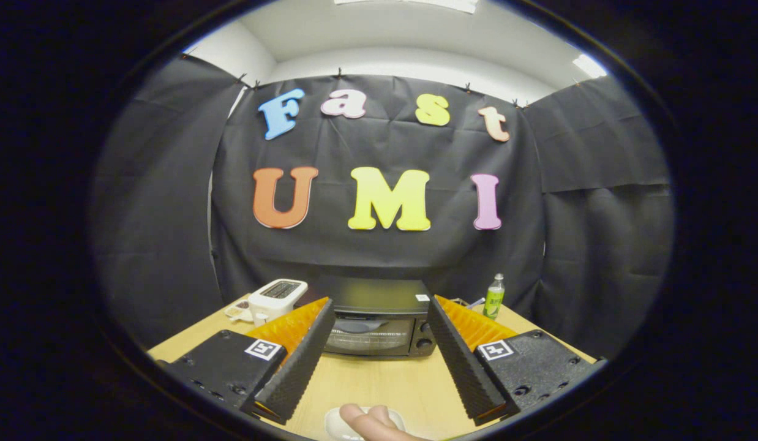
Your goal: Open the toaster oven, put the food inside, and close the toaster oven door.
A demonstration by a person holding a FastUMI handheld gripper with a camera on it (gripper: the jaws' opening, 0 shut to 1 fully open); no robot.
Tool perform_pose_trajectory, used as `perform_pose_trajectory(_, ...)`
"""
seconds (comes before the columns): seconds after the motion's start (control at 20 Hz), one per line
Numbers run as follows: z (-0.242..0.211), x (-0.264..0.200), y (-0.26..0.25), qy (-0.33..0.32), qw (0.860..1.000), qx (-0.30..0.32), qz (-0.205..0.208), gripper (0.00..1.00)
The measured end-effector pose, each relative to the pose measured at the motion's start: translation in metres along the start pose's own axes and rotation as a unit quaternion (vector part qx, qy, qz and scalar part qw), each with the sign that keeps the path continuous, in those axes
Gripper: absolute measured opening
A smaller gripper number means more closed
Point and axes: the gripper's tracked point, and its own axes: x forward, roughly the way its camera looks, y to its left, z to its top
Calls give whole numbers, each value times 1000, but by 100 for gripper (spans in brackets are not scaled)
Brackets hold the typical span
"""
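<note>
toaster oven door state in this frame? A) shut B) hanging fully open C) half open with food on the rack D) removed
A: the toaster oven door sits flush and upright, its glass facing the open gripper, whose fingers are spread apart and hold nothing, just short of the oven on the wooden table.

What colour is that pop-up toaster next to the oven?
White, with a dark slot on top; the toaster shows in the gripper view.
</note>
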Motion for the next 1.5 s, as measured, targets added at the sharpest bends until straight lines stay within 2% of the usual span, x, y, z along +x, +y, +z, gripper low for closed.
perform_pose_trajectory(0.3, 24, -42, -6, -36, 998, -44, -1, 100)
perform_pose_trajectory(0.6, 24, -64, -12, -39, 999, -17, 2, 100)
perform_pose_trajectory(0.9, 4, -75, -13, -33, 999, -15, 10, 100)
perform_pose_trajectory(1.15, -7, -74, -24, -20, 1000, -4, -2, 100)
perform_pose_trajectory(1.5, -15, -77, -26, -13, 1000, -6, 1, 100)
